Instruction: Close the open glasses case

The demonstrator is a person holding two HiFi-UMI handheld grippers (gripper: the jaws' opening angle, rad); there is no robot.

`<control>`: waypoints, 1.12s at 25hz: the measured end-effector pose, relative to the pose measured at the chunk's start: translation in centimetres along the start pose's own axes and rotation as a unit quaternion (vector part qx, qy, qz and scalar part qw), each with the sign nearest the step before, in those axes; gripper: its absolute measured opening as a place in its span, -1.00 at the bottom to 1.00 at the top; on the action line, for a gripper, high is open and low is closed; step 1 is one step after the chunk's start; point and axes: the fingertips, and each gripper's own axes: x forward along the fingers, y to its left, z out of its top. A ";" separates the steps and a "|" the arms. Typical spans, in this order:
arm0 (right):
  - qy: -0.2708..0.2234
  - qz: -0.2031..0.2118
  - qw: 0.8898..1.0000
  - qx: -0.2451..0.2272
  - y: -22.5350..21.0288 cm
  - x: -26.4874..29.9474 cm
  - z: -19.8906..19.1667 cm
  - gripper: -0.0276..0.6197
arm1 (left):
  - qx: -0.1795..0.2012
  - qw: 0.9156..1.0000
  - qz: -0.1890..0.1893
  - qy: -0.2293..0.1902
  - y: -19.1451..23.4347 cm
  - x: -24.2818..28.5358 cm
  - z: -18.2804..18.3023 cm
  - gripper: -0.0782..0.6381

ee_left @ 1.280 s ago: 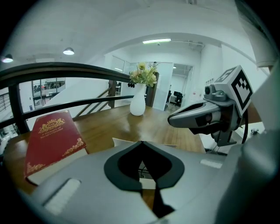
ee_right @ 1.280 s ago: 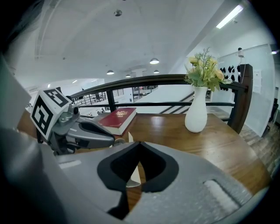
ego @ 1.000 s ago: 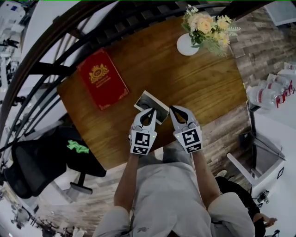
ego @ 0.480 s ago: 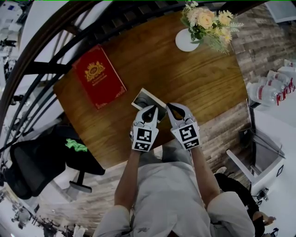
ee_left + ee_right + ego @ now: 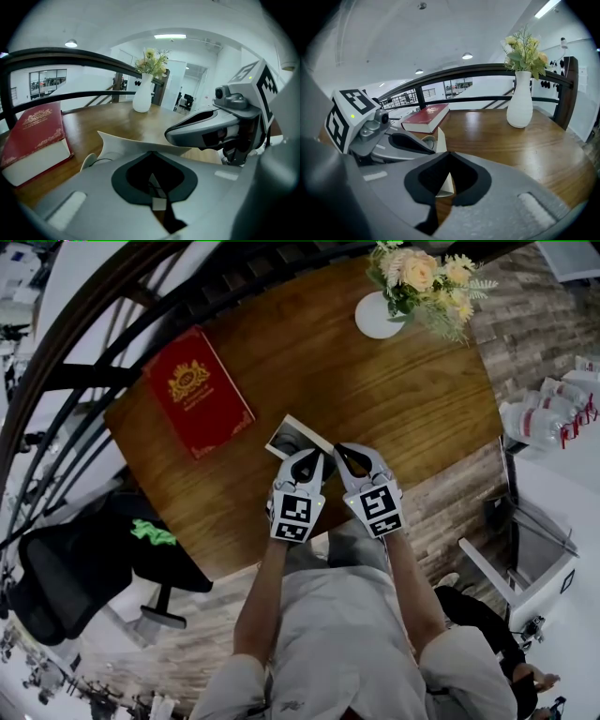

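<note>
**A:** Head view, status?

**B:** The glasses case (image 5: 298,439) sits on the table (image 5: 403,399) near its 6 o'clock edge, and it's open. The left gripper (image 5: 307,457) and right gripper (image 5: 343,450) are side by side at the case's 6 o'clock side, tips at its near edge. Can't tell from here whether they touch it. The book (image 5: 197,390) is at 10 o'clock of the case and the vase (image 5: 377,320) at 1 o'clock, both well apart from it.

**A:** Left gripper view?

**B:** Its jaws are together at the tips with nothing clamped between them. The pale lid (image 5: 136,142) stands raised just beyond the tips at 12 o'clock. The other gripper is close by at 3 o'clock.

**A:** Right gripper view?

**B:** Same there: jaws together and empty. A corner of the lid shows through the opening behind the tips, and the rest stands up at 11 o'clock, just beside the left gripper.

**A:** So how far along?

**B:** My read is that only the approach is done. Both tools are at the case, but the closing hasn't started. What's left is to bring the lid down onto the base until it seats, probably with one tool bracing the base.
</note>
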 end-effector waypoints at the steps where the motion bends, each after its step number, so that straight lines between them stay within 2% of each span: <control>1: 0.001 0.000 1.000 0.000 0.1 0.1 0.0 -0.91 | 0.000 1.000 -0.001 -0.001 0.0 0.0 0.0 -0.73; 28: 0.017 0.013 1.000 -0.015 2.5 0.4 -0.6 -0.91 | -0.007 1.000 0.000 -0.005 0.0 -1.5 -0.7 -0.73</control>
